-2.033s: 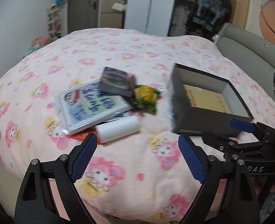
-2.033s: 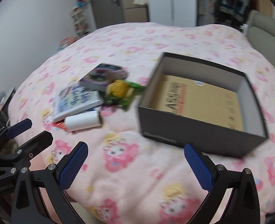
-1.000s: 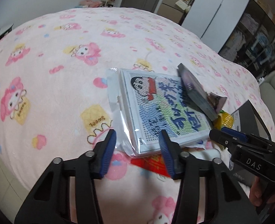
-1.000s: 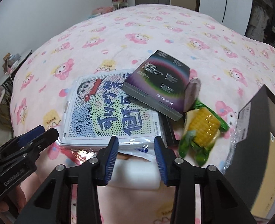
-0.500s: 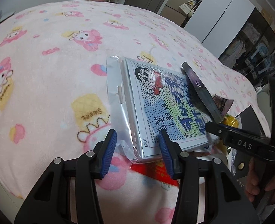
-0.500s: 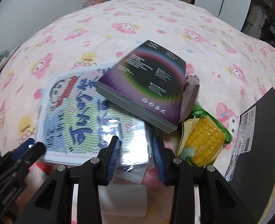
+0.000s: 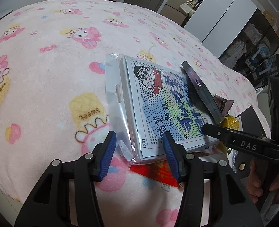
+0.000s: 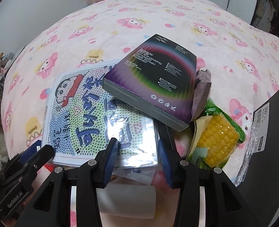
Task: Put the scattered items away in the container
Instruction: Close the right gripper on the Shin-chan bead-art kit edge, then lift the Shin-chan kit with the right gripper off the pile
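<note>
Scattered items lie heaped on the blanket [image 7: 44,79]. Left gripper [image 7: 138,149] and right gripper [image 8: 137,155] both stand spread at the near edge of the bagged craft kit [image 8: 94,117], fingers astride it, not pinching. A screen-protector box [image 8: 158,83] lies on the kit's far corner; toy corn [image 8: 217,141] beside it; white roll [image 8: 128,200] below; container [image 8: 272,132] beyond the corn.
</note>
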Tool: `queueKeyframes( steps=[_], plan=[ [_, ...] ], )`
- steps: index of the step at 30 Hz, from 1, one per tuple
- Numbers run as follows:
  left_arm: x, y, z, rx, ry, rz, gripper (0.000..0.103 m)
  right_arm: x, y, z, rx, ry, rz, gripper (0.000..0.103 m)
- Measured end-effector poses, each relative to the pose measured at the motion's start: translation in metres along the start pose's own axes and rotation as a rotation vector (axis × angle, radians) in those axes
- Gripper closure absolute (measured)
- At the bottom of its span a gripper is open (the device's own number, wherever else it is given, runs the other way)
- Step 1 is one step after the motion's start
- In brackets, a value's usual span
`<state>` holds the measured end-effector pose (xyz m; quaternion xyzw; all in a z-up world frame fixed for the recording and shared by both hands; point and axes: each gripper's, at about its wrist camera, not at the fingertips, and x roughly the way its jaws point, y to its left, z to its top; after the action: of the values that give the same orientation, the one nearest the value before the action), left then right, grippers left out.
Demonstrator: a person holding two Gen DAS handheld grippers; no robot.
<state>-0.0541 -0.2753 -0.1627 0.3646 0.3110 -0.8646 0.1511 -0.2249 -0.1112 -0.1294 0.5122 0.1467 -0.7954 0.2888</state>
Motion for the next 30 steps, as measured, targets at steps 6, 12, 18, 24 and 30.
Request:
queueKeyframes(
  steps=[6, 12, 18, 24, 30],
  plan=[
    [-0.003, 0.007, 0.001, -0.028, -0.017, 0.012, 0.057, 0.010, -0.005, 0.007, 0.044, 0.008, 0.038, 0.057],
    [-0.007, 0.016, 0.003, -0.069, -0.041, 0.031, 0.057, -0.006, 0.020, -0.012, -0.004, 0.031, 0.097, 0.060],
    [-0.033, 0.043, -0.002, -0.204, -0.056, 0.112, 0.057, -0.029, 0.039, -0.040, -0.027, 0.057, 0.190, 0.061],
    [-0.037, 0.033, -0.023, -0.234, 0.036, 0.055, 0.058, -0.014, 0.031, -0.028, 0.014, 0.048, 0.158, 0.061],
    [-0.022, 0.023, -0.025, -0.233, 0.079, -0.021, 0.054, -0.007, 0.047, -0.037, 0.018, 0.074, 0.221, 0.063]
  ],
)
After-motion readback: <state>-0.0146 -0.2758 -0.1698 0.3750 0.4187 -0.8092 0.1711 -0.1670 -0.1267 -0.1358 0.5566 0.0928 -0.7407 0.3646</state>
